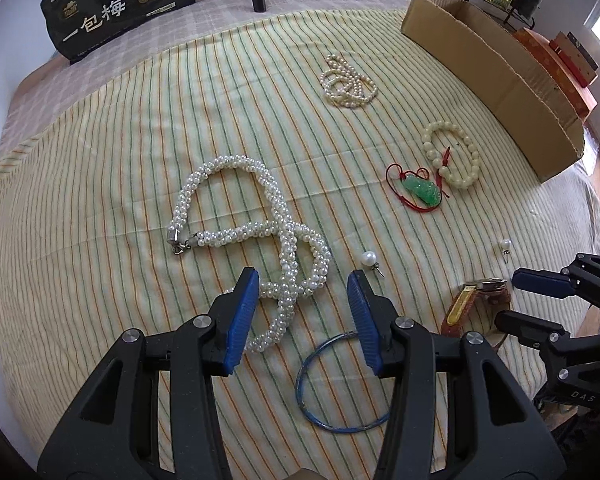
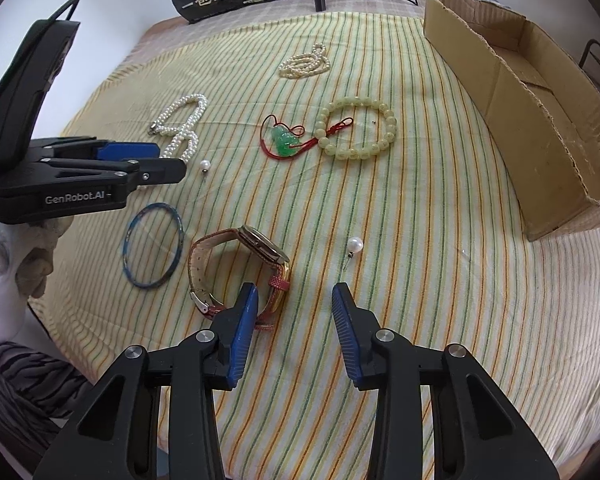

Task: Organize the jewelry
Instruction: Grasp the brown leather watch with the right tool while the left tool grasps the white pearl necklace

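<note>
We hold the left gripper [image 1: 303, 284] over the braided pearl necklace [image 1: 236, 208] on the striped cloth [image 1: 100, 200] — pads parted, gripping nothing, the blue bangle [image 1: 342, 384] just below. Our right gripper [image 2: 295, 300] hangs by the red-strapped watch [image 2: 240, 272], jaws apart and empty — a pearl earring [image 2: 355, 245] lies just ahead. The cardboard box [image 2: 532, 128] stands well apart.

bangle [image 2: 153, 245] left of watch [image 2: 242, 270], box [image 2: 512, 92] far right
</note>
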